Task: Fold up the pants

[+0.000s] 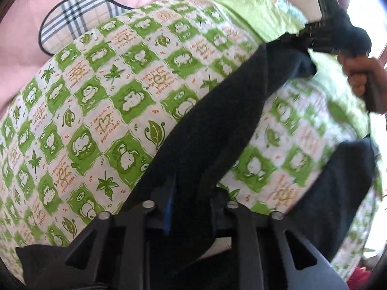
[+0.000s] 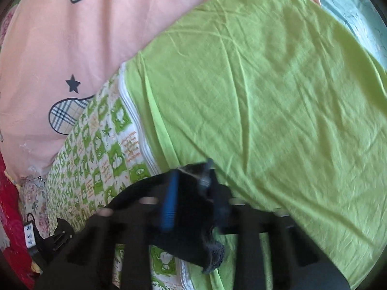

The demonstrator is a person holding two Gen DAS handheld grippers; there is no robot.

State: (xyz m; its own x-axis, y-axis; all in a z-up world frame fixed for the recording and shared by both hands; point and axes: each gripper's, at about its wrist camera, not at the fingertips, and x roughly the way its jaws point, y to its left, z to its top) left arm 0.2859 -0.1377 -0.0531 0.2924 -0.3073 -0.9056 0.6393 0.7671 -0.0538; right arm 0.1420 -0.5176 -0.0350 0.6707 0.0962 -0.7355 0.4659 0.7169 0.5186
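**Dark pants pinched at both ends over a green bed cover**

Left gripper (image 1: 191, 193) closed on the dark pants (image 1: 212, 125), black cloth squeezed tight between the 2 fingers. Blue pad just showing on the inside of 1 finger. From there, pants stretched in a long dark band up and to the right, across a quilt (image 1: 101, 101) with green and white squares, little animals and leaves. At the far end of the band, right gripper (image 1: 314, 33) seen from the left wrist view, held by a hand (image 1: 358, 72), with the other end of the pants bunched at its tip. Second dark fold of pants hanging low on the right side of that view.

In the right wrist view, right gripper (image 2: 191, 188) also shut on the pants (image 2: 193, 236), a dark lump of cloth caught between a blue pad and the other finger, frayed edge drooping below. Picture a bit blurry here. Under it, a plain green sheet (image 2: 266, 96) next to the checked quilt (image 2: 96, 149). Pink blanket (image 2: 72, 48) with a dark star and plaid shapes beyond.
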